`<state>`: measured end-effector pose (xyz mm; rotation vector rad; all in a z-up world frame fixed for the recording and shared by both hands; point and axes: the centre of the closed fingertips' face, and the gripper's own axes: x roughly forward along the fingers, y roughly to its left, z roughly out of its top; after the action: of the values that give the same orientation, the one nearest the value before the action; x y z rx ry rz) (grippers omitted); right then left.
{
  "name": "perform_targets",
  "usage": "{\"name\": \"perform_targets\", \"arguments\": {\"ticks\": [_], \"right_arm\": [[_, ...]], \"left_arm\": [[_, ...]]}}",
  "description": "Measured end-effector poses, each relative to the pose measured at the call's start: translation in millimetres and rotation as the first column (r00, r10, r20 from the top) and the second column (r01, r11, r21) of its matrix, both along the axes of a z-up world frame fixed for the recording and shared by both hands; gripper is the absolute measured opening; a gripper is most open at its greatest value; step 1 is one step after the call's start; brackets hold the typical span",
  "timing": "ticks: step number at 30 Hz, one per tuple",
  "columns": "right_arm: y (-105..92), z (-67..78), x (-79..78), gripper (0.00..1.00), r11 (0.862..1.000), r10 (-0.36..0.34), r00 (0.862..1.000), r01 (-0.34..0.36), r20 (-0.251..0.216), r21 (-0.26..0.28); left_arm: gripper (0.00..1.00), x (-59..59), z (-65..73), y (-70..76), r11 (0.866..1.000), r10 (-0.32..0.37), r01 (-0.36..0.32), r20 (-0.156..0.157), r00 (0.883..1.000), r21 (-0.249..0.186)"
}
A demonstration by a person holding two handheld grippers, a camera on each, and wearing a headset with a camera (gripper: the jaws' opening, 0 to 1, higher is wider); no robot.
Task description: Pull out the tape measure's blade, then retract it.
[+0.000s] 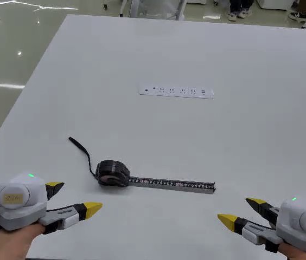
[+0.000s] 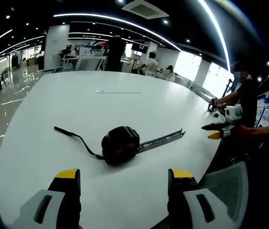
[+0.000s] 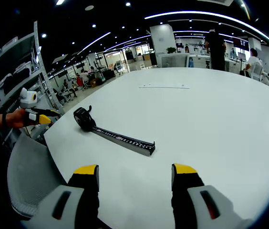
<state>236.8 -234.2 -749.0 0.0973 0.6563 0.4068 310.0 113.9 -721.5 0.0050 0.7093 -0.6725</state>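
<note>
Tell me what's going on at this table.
A person holds a two-jaw gripper in each hand at a white table. A black tape measure lies on it, with its blade pulled partway out and lying flat toward the right, and its wrist strap trailing off to the left. The left gripper and right gripper are both open and empty, near the table's front edge, touching nothing. The blade is not yet retracted.
</note>
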Motion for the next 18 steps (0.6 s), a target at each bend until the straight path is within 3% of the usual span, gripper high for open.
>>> {"name": "perform_targets", "arguments": {"ticks": [12,18], "right_arm": [[0.6,-2.5,14.8,0.61,1.000,0.010,1.000,-0.010,0.004,0.004],[0.4,-9.5,27.3,0.59,0.999,0.038,0.999,-0.038,-0.007,-0.002]], "left_arm": [[0.72,10.0,-2.9,-9.4,0.999,0.046,-0.047,-0.016,0.999,-0.028],[0.72,19.0,-2.2,-21.9,0.997,0.054,-0.055,-0.020,0.998,-0.050]]}}
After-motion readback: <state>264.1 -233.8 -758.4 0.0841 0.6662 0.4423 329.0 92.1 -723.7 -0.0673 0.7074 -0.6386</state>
